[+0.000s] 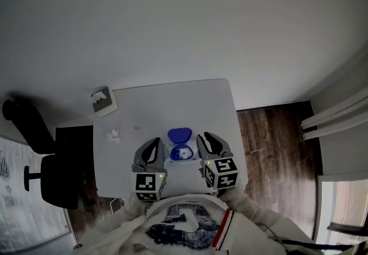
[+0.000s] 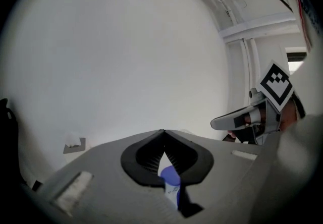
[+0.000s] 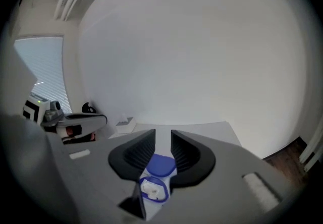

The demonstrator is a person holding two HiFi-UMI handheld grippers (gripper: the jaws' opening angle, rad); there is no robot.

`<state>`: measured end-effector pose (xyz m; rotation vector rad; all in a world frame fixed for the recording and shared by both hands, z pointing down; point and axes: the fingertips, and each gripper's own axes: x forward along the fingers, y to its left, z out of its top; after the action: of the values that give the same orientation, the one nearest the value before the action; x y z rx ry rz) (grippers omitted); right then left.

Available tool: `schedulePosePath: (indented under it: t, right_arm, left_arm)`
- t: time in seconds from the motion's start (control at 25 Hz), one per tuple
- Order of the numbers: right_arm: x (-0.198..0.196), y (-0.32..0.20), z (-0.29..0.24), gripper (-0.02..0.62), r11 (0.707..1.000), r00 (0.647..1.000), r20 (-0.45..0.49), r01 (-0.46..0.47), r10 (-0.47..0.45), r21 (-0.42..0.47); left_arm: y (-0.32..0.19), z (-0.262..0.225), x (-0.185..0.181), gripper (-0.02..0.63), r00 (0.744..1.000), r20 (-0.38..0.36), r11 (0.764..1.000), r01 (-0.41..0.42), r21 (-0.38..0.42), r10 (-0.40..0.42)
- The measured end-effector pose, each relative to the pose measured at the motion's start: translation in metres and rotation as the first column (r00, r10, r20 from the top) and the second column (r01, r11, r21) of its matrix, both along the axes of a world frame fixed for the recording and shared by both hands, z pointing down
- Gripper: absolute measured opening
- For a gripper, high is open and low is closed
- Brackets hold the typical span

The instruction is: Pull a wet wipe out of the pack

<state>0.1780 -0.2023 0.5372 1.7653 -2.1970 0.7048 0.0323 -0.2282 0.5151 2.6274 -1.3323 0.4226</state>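
Observation:
The wet wipe pack [image 1: 180,151] lies on the white table [image 1: 172,104] with its blue lid [image 1: 180,134] flipped open and a white wipe [image 1: 183,154] showing in the opening. My left gripper [image 1: 154,143] is just left of the pack. Its jaws meet at the tips in the left gripper view [image 2: 162,132], with nothing between them. My right gripper [image 1: 204,138] is just right of the pack. In the right gripper view its jaws [image 3: 162,138] stand a little apart and empty, and the lid [image 3: 161,165] and the wipe [image 3: 151,187] lie beyond them.
A grey tissue box [image 1: 103,101] stands at the table's far left corner, and crumpled white wipes [image 1: 114,135] lie nearer on the left. A black office chair [image 1: 46,167] stands left of the table. Wooden floor [image 1: 276,139] lies to the right.

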Motion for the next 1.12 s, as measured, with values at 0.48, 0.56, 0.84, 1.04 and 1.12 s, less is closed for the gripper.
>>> schedulePosePath:
  t: [0.48,0.56,0.84,1.04,1.12]
  right_arm:
    - [-0.024,0.026,0.081,0.146,0.944,0.955,-0.086,0.264,-0.285,-0.199]
    - [-0.029,0.029,0.093,0.147,0.932,0.947,-0.084,0.287,-0.311,-0.22]
    - [-0.035,0.03,0.121,0.15,0.902,0.921,-0.095,0.343,-0.378,-0.264]
    - [-0.043,0.03,0.137,0.167,0.873,0.903,-0.074,0.385,-0.424,-0.3]
    - [-0.047,0.032,0.142,0.175,0.857,0.895,-0.059,0.403,-0.443,-0.319]
  left_arm:
    - [-0.001,-0.004,-0.016,0.005,0.995,0.052,0.996,0.088,0.008,-0.088]
    - [-0.001,-0.004,-0.016,0.005,0.994,0.052,0.995,0.098,0.007,-0.098]
    - [0.005,0.003,-0.01,0.005,0.993,0.055,0.994,0.104,-0.022,-0.102]
    - [0.008,0.012,-0.014,0.005,0.991,0.066,0.992,0.12,-0.045,-0.116]
    - [0.007,0.011,-0.016,0.005,0.99,0.066,0.991,0.128,-0.045,-0.125]
